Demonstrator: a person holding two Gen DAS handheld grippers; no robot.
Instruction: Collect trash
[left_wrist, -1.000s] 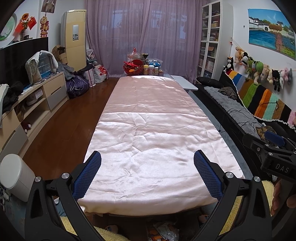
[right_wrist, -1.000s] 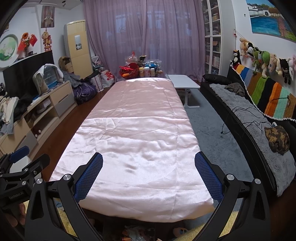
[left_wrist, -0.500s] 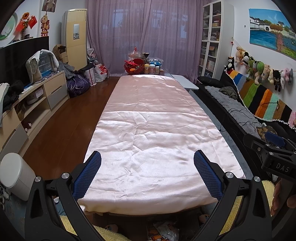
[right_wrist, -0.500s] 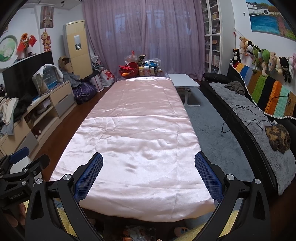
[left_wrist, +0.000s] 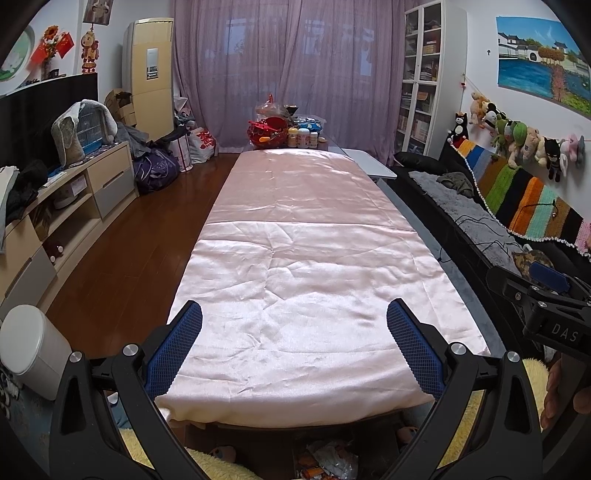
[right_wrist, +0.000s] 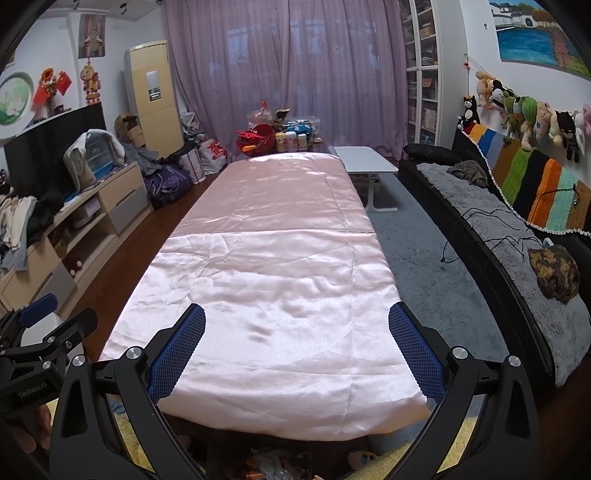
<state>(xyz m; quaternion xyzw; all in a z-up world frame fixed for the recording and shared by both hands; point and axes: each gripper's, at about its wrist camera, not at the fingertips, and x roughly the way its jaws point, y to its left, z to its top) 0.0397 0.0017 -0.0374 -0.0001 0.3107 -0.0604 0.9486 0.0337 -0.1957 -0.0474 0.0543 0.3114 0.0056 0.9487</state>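
Under near table (left_wrist: 314, 280) edge, on floor: wrappers (left_wrist: 325, 459), crumpled. Above the edge, side by side: left tongs (left_wrist: 293, 349) and right tongs (right_wrist: 295, 350), wide open, holding nothing.

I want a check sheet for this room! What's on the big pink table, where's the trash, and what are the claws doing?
Surface: pink cloth covers the long table, wrinkled, nothing lying on the near part.
Job's things: wrappers on the floor under the near table edge; white bin at left.
Clutter: jars and red basket at the far end; bags on the floor.
Claws: left claw open, empty; right claw open, empty.
Cables: black cord on the grey sofa.
Surroundings: purple curtains, bookshelf, stuffed toys on the wall.
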